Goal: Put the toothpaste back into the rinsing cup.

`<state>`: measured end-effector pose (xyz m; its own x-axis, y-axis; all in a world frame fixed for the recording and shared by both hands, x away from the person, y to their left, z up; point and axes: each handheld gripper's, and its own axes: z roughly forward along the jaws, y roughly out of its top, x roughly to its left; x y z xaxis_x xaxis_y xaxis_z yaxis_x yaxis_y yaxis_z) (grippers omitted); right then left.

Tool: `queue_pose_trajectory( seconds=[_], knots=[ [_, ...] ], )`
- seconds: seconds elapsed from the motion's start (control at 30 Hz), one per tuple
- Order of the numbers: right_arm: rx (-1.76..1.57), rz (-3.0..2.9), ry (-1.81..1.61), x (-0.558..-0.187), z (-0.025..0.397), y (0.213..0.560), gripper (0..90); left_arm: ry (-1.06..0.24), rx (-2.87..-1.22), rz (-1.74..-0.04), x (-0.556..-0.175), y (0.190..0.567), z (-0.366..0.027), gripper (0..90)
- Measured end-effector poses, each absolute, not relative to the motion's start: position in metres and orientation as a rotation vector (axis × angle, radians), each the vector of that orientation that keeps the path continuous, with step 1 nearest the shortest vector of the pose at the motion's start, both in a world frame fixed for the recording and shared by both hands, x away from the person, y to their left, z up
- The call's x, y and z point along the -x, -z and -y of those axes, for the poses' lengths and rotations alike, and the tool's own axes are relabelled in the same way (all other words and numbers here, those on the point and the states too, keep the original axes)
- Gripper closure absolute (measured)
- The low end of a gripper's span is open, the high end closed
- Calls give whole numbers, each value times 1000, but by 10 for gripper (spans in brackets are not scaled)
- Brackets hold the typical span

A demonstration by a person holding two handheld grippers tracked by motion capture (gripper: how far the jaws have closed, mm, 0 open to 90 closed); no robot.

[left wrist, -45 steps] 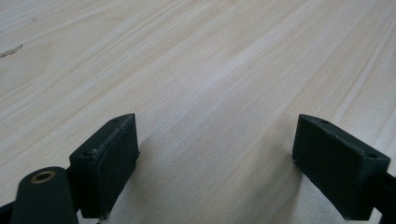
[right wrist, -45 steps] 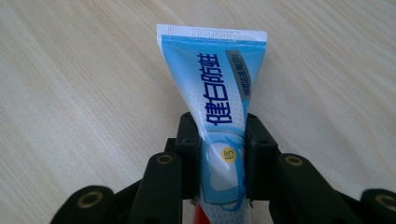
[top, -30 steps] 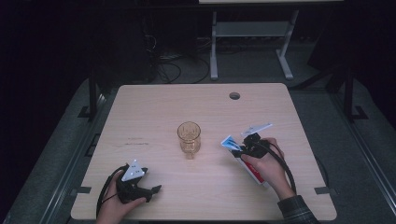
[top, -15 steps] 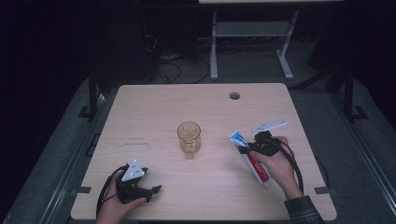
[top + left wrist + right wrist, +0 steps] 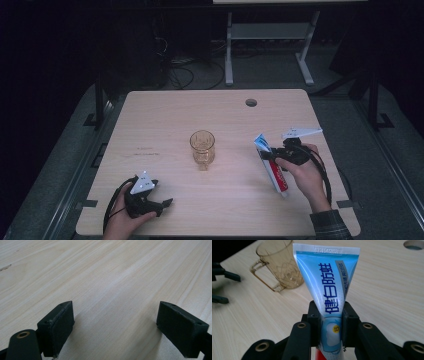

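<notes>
A blue, white and red toothpaste tube (image 5: 272, 167) (image 5: 327, 287) is clamped in my right gripper (image 5: 276, 155) (image 5: 329, 322) at the table's right side, its crimped end raised and its cap end down near the table. A clear amber glass mug (image 5: 202, 147) (image 5: 280, 265) stands mid-table, to the left of the tube. My left gripper (image 5: 162, 205) (image 5: 117, 327) rests at the front left of the wooden table (image 5: 160, 125), its jaws open over bare wood with nothing between them.
A round cable hole (image 5: 251, 102) (image 5: 414, 243) lies in the tabletop at the back right. Beyond the far edge stand a white desk frame (image 5: 270, 35) and cables on a dark floor. The left gripper's fingers (image 5: 223, 275) appear at the left edge of the right gripper view.
My right gripper has carried the tube a little to the right and toward the front, away from the mug. The left gripper has stayed put.
</notes>
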<state>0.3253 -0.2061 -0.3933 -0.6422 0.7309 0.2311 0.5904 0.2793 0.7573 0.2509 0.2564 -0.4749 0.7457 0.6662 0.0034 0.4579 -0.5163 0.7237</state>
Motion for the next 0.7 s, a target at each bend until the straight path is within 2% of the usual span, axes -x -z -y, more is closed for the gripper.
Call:
queue_pose_trajectory(
  seconds=[0.7],
  knots=[
    [-1040, -2268, -1523, -324, 202, 366, 729, -366, -2207, -839, -251, 475, -257, 136]
  ],
)
